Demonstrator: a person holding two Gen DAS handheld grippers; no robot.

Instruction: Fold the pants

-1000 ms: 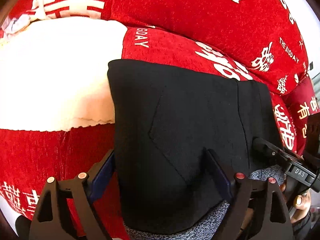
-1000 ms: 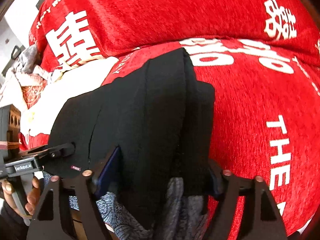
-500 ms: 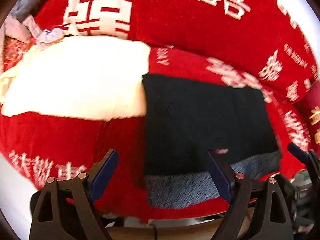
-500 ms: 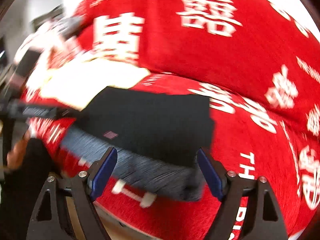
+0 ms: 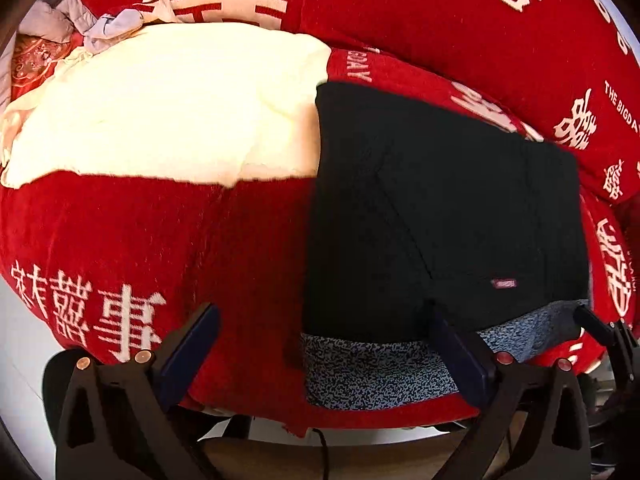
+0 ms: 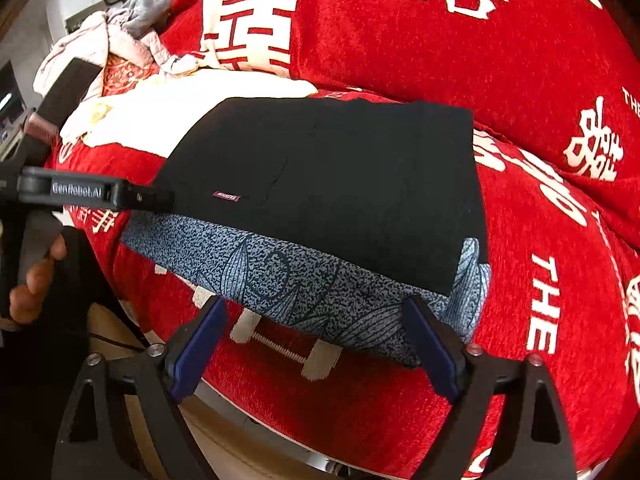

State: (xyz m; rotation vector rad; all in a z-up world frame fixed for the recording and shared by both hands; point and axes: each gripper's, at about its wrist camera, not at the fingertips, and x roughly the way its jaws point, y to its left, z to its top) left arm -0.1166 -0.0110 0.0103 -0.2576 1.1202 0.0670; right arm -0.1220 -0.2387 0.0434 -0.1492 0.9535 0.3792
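Observation:
The black pants [image 5: 440, 208] lie folded into a flat rectangle on a blue-grey patterned cloth [image 5: 372, 368] on a red sofa; they also show in the right wrist view [image 6: 332, 184]. My left gripper [image 5: 320, 344] is open and empty, just in front of the pants' near edge. My right gripper [image 6: 316, 340] is open and empty, just in front of the patterned cloth [image 6: 304, 284]. The left gripper's finger shows at the left of the right wrist view [image 6: 92, 196], by the pants' corner.
The red sofa cover with white characters [image 5: 132, 240] carries a cream blanket [image 5: 168, 108] left of the pants. Crumpled clothes [image 6: 108, 36] lie at the far left. Red back cushions [image 6: 440, 32] rise behind. The sofa's front edge drops to the floor [image 5: 360, 452].
Both grippers have let go of the pants and drawn back toward the sofa's front edge. The pants now lie flat, with the patterned cloth showing beneath.

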